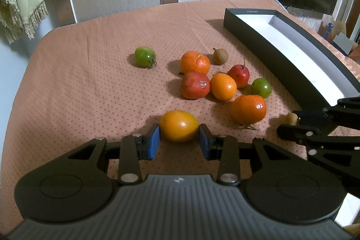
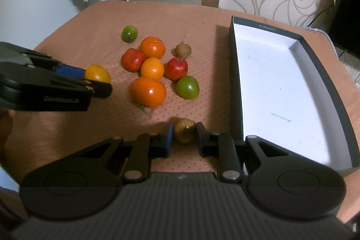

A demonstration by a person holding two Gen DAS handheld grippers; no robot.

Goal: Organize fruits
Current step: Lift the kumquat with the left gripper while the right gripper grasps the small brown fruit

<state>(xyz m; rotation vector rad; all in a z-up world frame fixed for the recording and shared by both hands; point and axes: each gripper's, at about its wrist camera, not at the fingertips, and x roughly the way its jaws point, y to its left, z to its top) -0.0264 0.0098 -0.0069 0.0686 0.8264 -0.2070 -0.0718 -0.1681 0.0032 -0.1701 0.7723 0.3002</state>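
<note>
My left gripper (image 1: 179,135) is shut on a yellow-orange oval fruit (image 1: 179,126) that rests on the brown dotted tablecloth (image 1: 90,87); both blue pads press its sides. In the right wrist view the left gripper (image 2: 99,83) comes in from the left with that fruit (image 2: 97,73). My right gripper (image 2: 184,135) is shut on a small brown fruit (image 2: 184,130) low on the cloth, beside the near left wall of a dark box (image 2: 235,73) with a white inside. The right gripper (image 1: 290,124) also shows at the right edge of the left wrist view.
Several loose fruits lie together mid-table: two tangerines (image 1: 195,62) (image 1: 248,109), a red fruit (image 1: 194,85), a small red apple (image 1: 238,75), an orange one (image 1: 223,86), a green one (image 1: 261,87), a brown one (image 1: 220,56). A green tomato (image 1: 144,56) sits apart.
</note>
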